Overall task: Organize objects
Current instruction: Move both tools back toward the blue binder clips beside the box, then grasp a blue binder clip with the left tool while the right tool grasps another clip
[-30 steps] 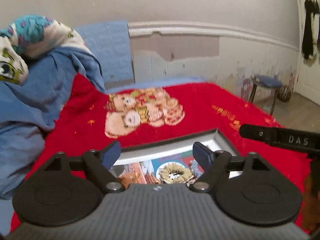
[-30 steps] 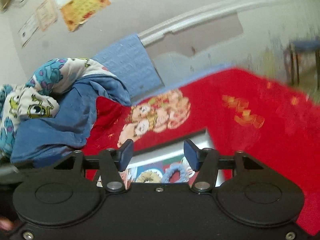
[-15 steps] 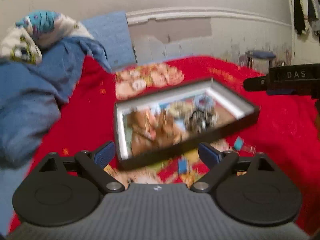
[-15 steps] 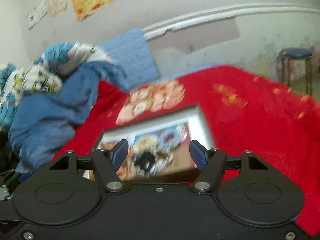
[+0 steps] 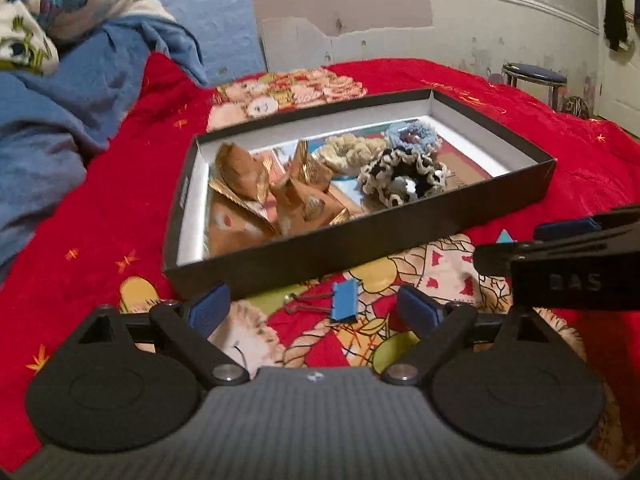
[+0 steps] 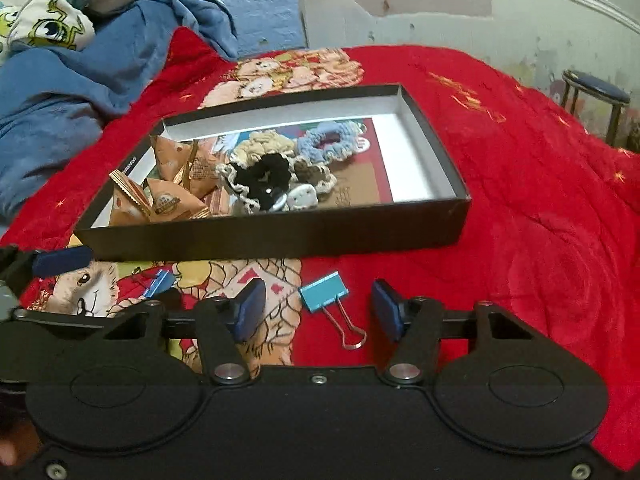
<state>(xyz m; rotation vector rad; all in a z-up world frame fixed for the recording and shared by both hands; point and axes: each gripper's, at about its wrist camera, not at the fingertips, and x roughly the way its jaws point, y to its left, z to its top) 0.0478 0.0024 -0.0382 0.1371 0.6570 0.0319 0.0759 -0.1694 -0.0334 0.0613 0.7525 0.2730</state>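
Observation:
A black box (image 5: 360, 248) with a white inside lies on the red blanket and holds orange snack packets (image 5: 248, 184) and several scrunchies (image 5: 404, 180). In front of it lies a blue binder clip (image 5: 344, 300), below and between the wide-open fingers of my left gripper (image 5: 314, 308). A teal binder clip (image 6: 324, 292) lies on the blanket between the fingers of my right gripper (image 6: 318, 308). Those jaws are closing, and the pads are clear of the clip. The box (image 6: 260, 244) and the blue clip (image 6: 160, 282) also show in the right wrist view.
A heap of blue bedding (image 5: 60, 92) and a patterned pillow (image 6: 52, 24) rise at the left. A blue-topped stool (image 5: 534, 76) stands beyond the bed's right edge, before the wall. The right gripper's body (image 5: 568, 272) juts in from the right of the left wrist view.
Both grippers have sunk and tipped down toward the bed. The whole box and the two binder clips in front of it have come into view between the fingers.

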